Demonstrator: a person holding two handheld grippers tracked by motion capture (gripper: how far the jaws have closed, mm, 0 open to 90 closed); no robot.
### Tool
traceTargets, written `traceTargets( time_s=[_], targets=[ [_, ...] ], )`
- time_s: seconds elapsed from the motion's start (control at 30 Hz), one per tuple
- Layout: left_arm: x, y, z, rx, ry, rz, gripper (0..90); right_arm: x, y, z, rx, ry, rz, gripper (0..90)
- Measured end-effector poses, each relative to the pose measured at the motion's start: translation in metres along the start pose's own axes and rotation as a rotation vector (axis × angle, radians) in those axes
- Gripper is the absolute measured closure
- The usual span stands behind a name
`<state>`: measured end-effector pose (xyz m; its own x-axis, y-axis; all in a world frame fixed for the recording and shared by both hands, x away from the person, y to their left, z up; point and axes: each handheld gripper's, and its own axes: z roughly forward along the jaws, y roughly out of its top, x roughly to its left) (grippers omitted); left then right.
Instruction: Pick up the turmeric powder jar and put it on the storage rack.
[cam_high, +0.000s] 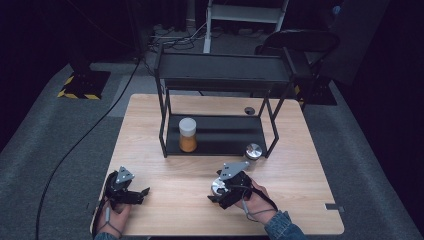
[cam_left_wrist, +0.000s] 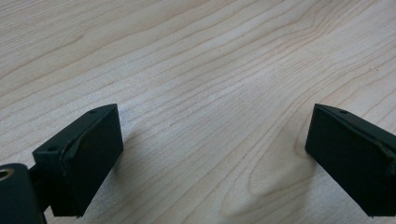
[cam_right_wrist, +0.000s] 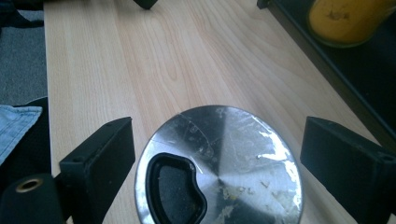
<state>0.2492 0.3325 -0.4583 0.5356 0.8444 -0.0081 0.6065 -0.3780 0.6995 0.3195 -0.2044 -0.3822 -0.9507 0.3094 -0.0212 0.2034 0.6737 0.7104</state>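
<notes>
A round steel lid (cam_right_wrist: 233, 158) with a black kidney-shaped opening lies flat on the wooden table (cam_high: 180, 200). My right gripper (cam_right_wrist: 217, 123) straddles it, one jaw on each side, with a gap showing between each pad and the rim. In the high view the right gripper (cam_high: 216, 192) sits at the front middle of the table, over the lid (cam_high: 217, 186). My left gripper (cam_high: 141, 193) rests at the front left, and its jaws stand wide apart over bare wood (cam_left_wrist: 215, 111).
A black two-level rack (cam_high: 220, 75) stands at the back of the table. On its lower shelf is a jar (cam_high: 188, 135) of orange powder with a white lid. A second steel object (cam_high: 253, 151) sits by the rack's front right leg. A cable hole (cam_high: 249, 110) lies behind.
</notes>
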Motion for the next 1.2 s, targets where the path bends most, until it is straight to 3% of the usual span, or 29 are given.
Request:
traceTargets(
  time_s=[0.4,0.83,1.2],
  targets=[
    [0.000,0.000,0.000,0.000,0.000,0.000,4.1,-0.001,0.006,0.010,0.063,0.011,-0.007,16.2],
    [0.000,0.000,0.000,0.000,0.000,0.000,4.1,0.000,0.015,0.016,0.131,0.017,-0.034,30.8],
    [0.000,0.000,0.000,0.000,0.000,0.000,4.1,0.002,0.022,0.017,0.154,0.014,-0.057,31.4]
  ],
)
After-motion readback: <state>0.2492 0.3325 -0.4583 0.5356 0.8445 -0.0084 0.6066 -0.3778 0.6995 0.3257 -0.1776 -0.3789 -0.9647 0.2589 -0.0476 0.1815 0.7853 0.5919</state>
